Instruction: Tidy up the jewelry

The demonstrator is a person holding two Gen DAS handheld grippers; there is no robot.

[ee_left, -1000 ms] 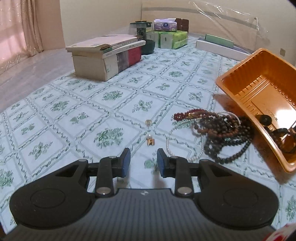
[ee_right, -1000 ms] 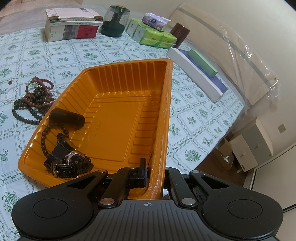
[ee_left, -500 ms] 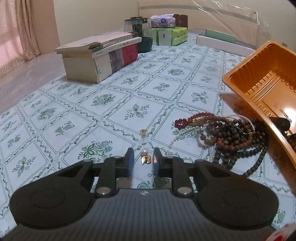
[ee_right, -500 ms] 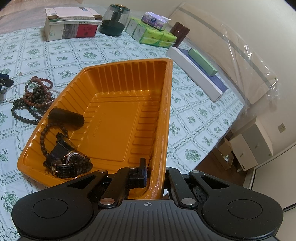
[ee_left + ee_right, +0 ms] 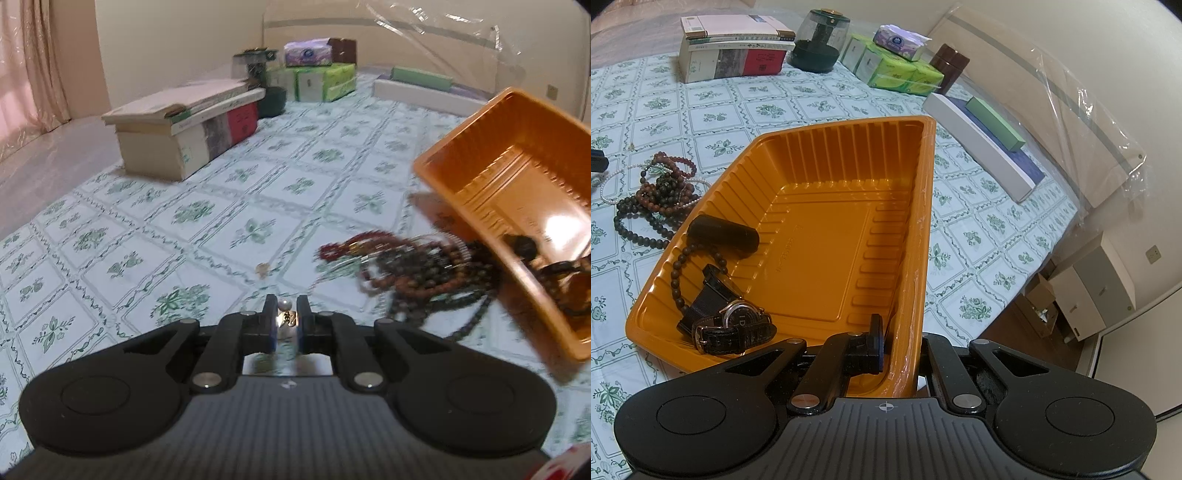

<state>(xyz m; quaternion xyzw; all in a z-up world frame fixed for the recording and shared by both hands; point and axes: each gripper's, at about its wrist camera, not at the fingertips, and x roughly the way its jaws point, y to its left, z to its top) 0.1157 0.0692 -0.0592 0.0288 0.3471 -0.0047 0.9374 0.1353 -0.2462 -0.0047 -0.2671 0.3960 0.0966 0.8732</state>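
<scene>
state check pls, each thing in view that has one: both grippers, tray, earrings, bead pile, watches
left gripper: jaws just been closing, nearly shut around the pearl earring
right gripper: shut on the orange tray wall, tray tilted
second earring: loose on the tablecloth
bead pile: tangled on the cloth beside the tray
watches: in the tray's low corner
black tube: lying in the tray

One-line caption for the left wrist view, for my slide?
Left gripper closing on a small pearl earring on the floral tablecloth, beside tangled bead bracelets.
</scene>
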